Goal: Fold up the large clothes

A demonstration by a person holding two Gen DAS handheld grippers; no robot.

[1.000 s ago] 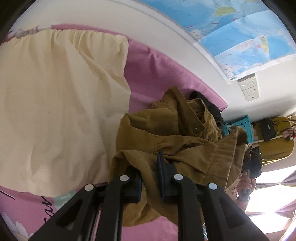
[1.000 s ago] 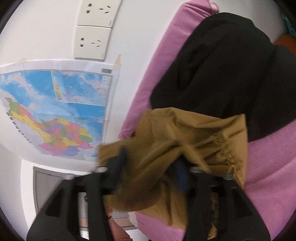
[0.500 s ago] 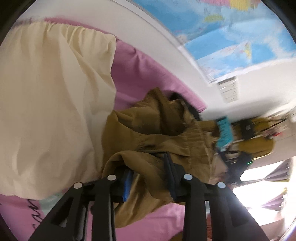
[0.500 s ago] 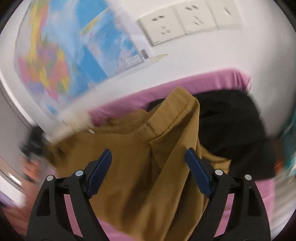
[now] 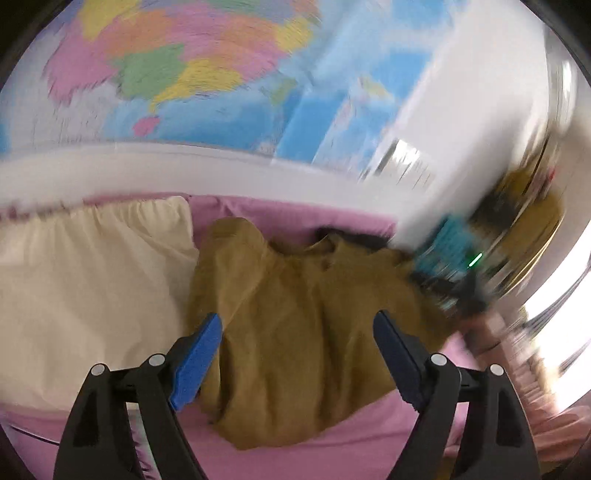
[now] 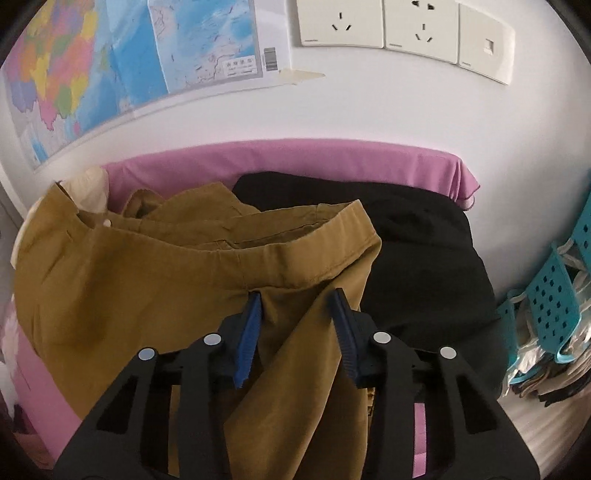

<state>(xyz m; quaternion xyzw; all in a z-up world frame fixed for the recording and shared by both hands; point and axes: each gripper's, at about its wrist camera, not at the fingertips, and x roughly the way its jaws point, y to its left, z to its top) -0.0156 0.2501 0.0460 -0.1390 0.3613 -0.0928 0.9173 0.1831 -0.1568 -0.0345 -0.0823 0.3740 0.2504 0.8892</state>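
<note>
Mustard-brown trousers lie crumpled on a pink bed sheet. My left gripper hangs above them, its jaws opening wide, with nothing pinched between the blue pads; the view is blurred. In the right wrist view the trousers show their elastic waistband facing me. Just below that waistband my right gripper has its jaws closing around a fold of the cloth. The pads stand apart on either side of the fold.
A black garment lies right of the trousers on the sheet. A cream pillow lies to their left. The wall behind carries a map and sockets. A turquoise perforated basket stands off the bed at right.
My left gripper let go of the trousers, opened wide and pulled up and away. The right gripper rolled upright, settled over the waistband, and its jaws narrowed around a fold.
</note>
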